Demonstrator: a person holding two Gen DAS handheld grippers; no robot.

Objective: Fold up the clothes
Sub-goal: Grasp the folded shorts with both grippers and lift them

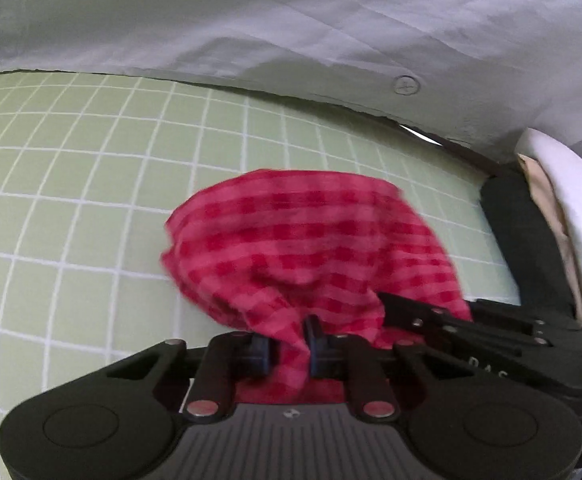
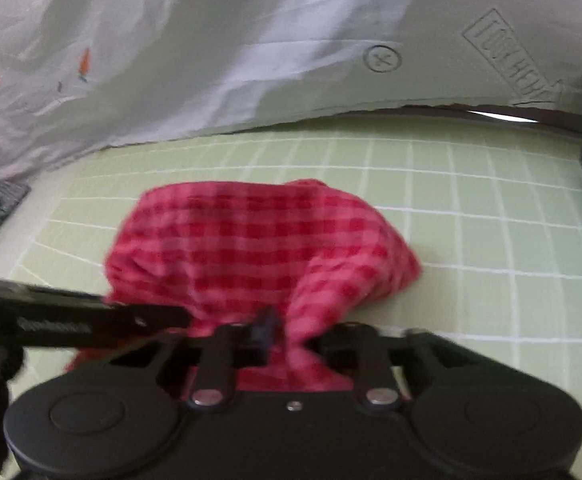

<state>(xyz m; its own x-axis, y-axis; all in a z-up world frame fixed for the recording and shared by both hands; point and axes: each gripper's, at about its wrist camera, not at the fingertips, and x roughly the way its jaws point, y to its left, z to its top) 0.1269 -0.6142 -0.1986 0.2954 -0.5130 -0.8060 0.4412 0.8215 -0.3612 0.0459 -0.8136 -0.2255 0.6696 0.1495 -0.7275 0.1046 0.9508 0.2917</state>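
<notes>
A red and pink checked cloth (image 1: pixel 303 248) hangs bunched over the green grid mat (image 1: pixel 71 200). My left gripper (image 1: pixel 289 346) is shut on a gathered edge of the cloth. My right gripper (image 2: pixel 291 334) is shut on another part of the same cloth (image 2: pixel 259 240). The two grippers are close together: the right gripper (image 1: pixel 471 328) shows at the right of the left wrist view, and the left gripper (image 2: pixel 91 324) at the left of the right wrist view. Both views are slightly blurred.
A white crumpled sheet (image 1: pixel 291 20) covers the far side beyond the mat's edge, also in the right wrist view (image 2: pixel 211 40). A stack of folded white, beige and dark items (image 1: pixel 563 220) stands at the right. The green mat (image 2: pixel 491 240) extends to the right.
</notes>
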